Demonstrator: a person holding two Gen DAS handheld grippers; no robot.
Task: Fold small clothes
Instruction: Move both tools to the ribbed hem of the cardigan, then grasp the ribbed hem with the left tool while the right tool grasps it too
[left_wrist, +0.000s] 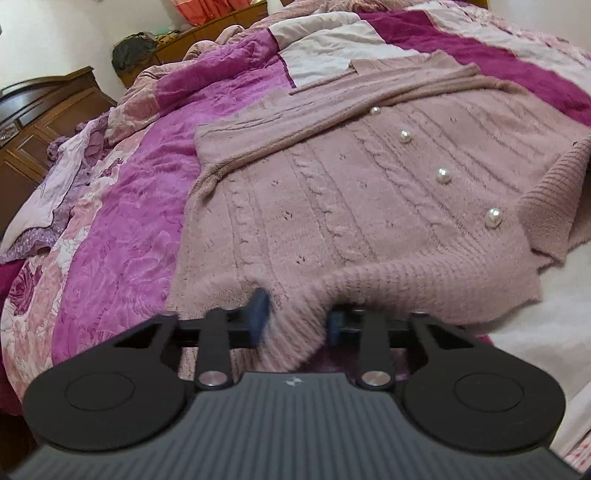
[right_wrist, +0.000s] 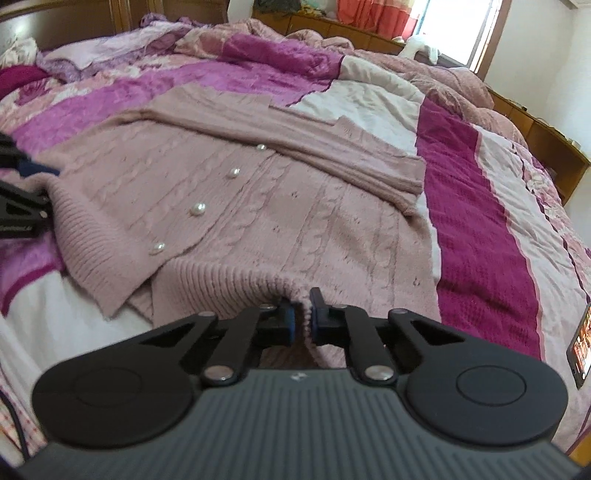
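Now both grippers (left_wrist: 297, 314) (right_wrist: 302, 317) tight on cardigan (left_wrist: 332, 206) hem.

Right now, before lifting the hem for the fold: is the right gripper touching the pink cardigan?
Touching. The right wrist view shows the right gripper pinching the pink cardigan at its ribbed hem, knit bunched between both fingers.

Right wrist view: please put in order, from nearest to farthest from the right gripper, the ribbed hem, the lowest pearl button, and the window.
1. Ribbed hem of the cardigan: pinched in the right gripper.
2. Lowest pearl button: ahead, to the left.
3. Window: far back, upper right.
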